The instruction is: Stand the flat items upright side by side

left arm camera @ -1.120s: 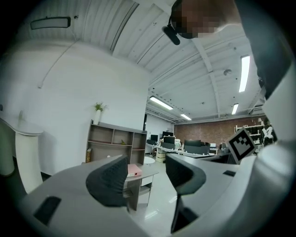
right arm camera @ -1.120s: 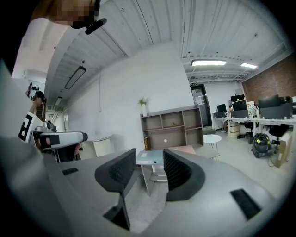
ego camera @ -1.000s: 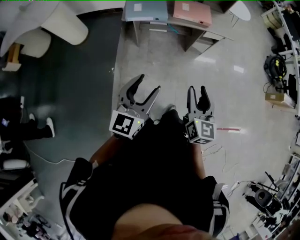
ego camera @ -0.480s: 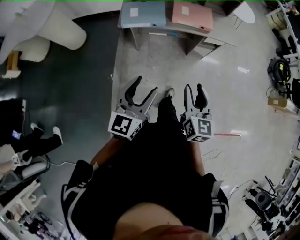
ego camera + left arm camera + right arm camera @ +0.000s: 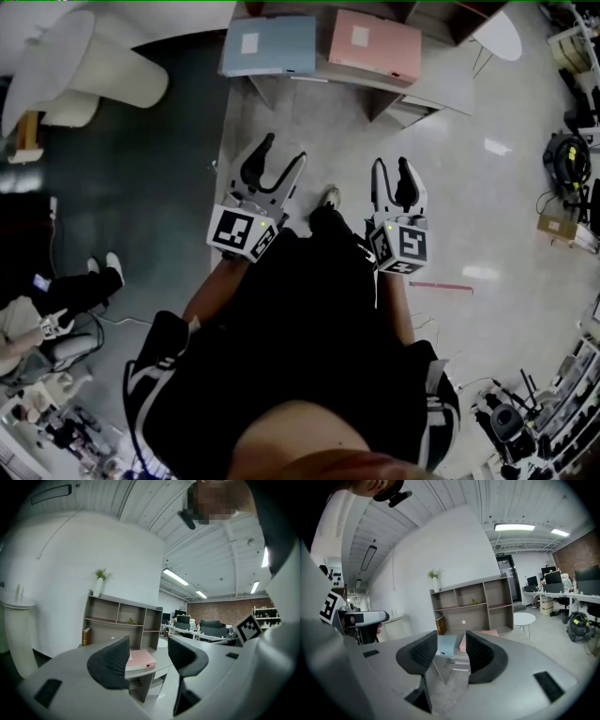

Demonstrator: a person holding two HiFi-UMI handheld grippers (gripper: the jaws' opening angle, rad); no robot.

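A light blue flat box [image 5: 270, 45] and a pink flat box [image 5: 375, 45] lie flat, side by side, on a low grey desk [image 5: 427, 82] at the top of the head view. My left gripper [image 5: 284, 150] is held over the floor short of the desk, open and empty. My right gripper [image 5: 392, 165] is level with it, jaws narrower but open, nothing in them. In the left gripper view the pink box [image 5: 140, 659] shows between the jaws of the left gripper [image 5: 149, 660]. In the right gripper view the blue box [image 5: 446, 645] and the pink box [image 5: 490, 633] lie beyond the right gripper [image 5: 451, 653].
A grey open shelf unit [image 5: 471, 606] with a book and a potted plant stands behind the desk. A small round white table [image 5: 497, 33] is at the right. A seated person [image 5: 37, 309] is at the far left; cables and gear [image 5: 562, 150] line the right side.
I have walked forward: the desk with the two boxes has come nearer in the head view. Both grippers keep the same jaw widths and stay empty.
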